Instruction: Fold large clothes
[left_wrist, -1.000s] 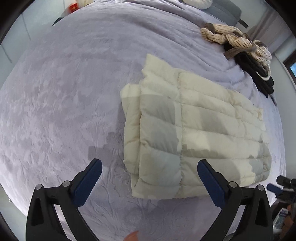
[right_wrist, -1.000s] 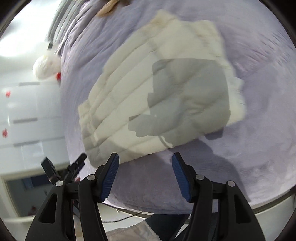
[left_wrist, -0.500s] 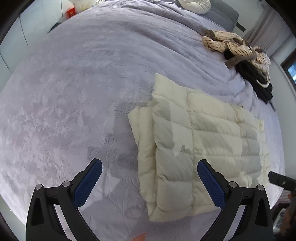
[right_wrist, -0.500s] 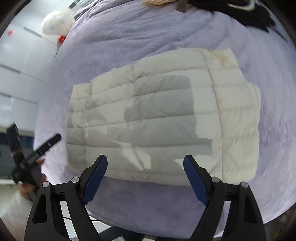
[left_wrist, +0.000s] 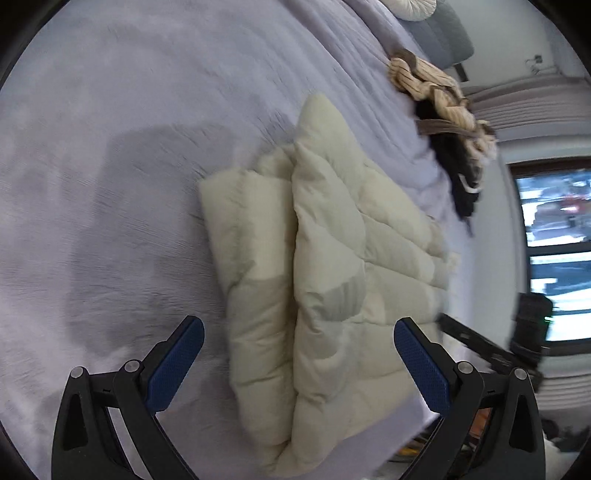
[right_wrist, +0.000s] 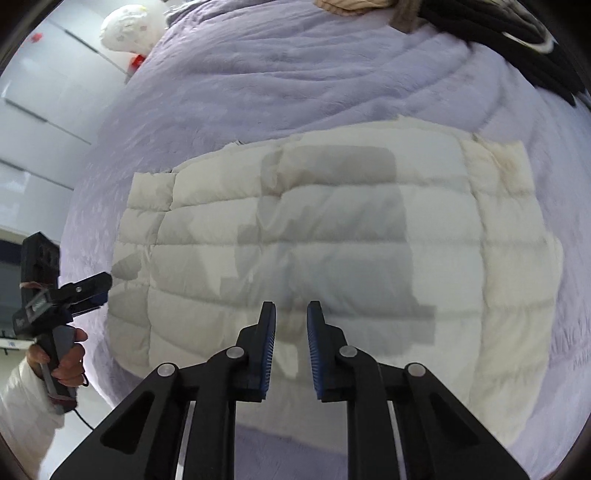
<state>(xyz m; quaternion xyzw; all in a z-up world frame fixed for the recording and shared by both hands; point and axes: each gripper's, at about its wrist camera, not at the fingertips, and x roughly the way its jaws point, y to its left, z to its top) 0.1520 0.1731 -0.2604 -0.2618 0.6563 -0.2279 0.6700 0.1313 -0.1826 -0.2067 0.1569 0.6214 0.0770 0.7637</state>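
I had the cream jacket (right_wrist: 332, 236) lying folded flat on the lilac bed (left_wrist: 110, 147), its layered edge toward my left gripper (left_wrist: 295, 373). That claw hung wide open over the near corner, holding nothing. My right gripper (right_wrist: 291, 339) was closing above the quilted panel, jaws nearly together, no cloth between them. The jacket looked puffy, light and soft, probably slick-shelled, so it would spring back and slide. I judged the stacked hem edge the best hold, pinching deep through all the layers. Other clothes (left_wrist: 443, 110) lay well apart.
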